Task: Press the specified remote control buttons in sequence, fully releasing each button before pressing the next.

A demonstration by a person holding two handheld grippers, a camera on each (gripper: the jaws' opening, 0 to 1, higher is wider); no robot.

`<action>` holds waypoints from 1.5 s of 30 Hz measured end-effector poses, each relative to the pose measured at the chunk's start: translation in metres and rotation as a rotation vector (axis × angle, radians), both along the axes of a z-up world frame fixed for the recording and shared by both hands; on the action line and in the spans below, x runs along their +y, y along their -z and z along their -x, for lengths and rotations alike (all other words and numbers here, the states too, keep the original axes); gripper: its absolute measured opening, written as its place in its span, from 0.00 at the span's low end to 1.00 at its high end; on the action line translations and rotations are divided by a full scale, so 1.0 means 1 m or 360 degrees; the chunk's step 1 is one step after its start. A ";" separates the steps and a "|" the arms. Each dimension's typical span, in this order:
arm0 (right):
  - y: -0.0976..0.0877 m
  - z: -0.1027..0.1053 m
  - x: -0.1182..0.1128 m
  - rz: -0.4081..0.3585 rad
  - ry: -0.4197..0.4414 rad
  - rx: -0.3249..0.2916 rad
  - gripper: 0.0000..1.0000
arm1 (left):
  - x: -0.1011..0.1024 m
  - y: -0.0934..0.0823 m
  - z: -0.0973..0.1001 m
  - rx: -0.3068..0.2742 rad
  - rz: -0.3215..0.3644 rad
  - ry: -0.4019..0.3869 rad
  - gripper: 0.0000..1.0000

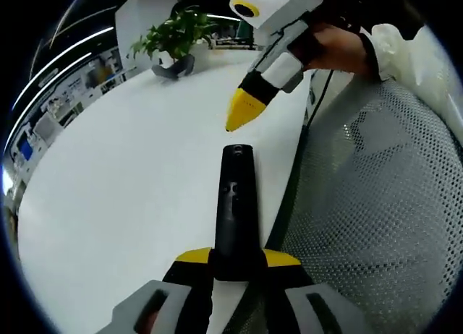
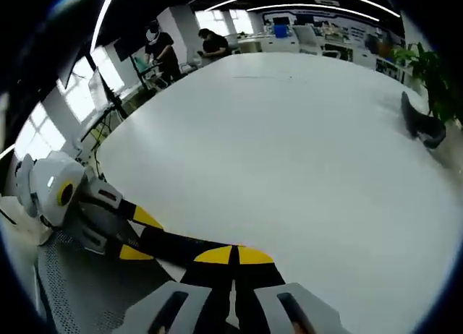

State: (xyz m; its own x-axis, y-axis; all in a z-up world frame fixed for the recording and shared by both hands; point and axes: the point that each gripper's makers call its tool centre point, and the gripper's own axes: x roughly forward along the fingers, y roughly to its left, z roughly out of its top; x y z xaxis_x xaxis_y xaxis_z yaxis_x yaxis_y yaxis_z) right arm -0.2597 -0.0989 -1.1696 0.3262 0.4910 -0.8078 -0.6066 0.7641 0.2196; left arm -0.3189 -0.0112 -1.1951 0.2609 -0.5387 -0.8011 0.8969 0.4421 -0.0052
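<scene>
In the left gripper view, the left gripper (image 1: 237, 259) at bottom centre is clamped on the near end of a black remote control (image 1: 236, 204), which points up the frame over the white table (image 1: 130, 168). The right gripper (image 1: 241, 111), jaws pressed together and empty, hangs just above the remote's far tip, apart from it. A potted plant (image 1: 176, 37) stands upper left.

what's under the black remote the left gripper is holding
Under the slim black remote control, held by the left gripper, lies the white table edge, with grey mesh alongside. The strip directly beneath it is covered.
</scene>
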 end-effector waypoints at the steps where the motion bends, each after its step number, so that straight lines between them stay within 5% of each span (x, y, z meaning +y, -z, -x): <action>1: 0.001 0.001 0.001 0.0007 -0.0008 0.0005 0.00 | 0.000 0.000 0.000 0.0001 0.0005 -0.0004 0.24; 4: 0.011 0.007 -0.002 0.0054 -0.0007 0.0102 0.00 | -0.001 0.000 -0.001 -0.0006 0.0014 -0.0002 0.24; 13: 0.016 0.006 -0.001 0.0116 -0.0065 0.0090 0.00 | -0.001 0.000 -0.001 -0.0007 0.0022 -0.0006 0.24; 27: 0.015 0.001 -0.002 -0.0080 0.0111 0.0163 0.00 | -0.002 0.001 -0.002 -0.0009 0.0046 -0.0011 0.24; 36: 0.015 0.001 -0.001 -0.0038 0.0056 0.0115 0.00 | -0.003 0.001 -0.001 -0.0015 0.0050 0.0000 0.24; 45: 0.011 0.005 0.006 -0.0107 0.0046 0.0179 0.00 | -0.004 0.000 -0.001 -0.0028 0.0047 0.0024 0.25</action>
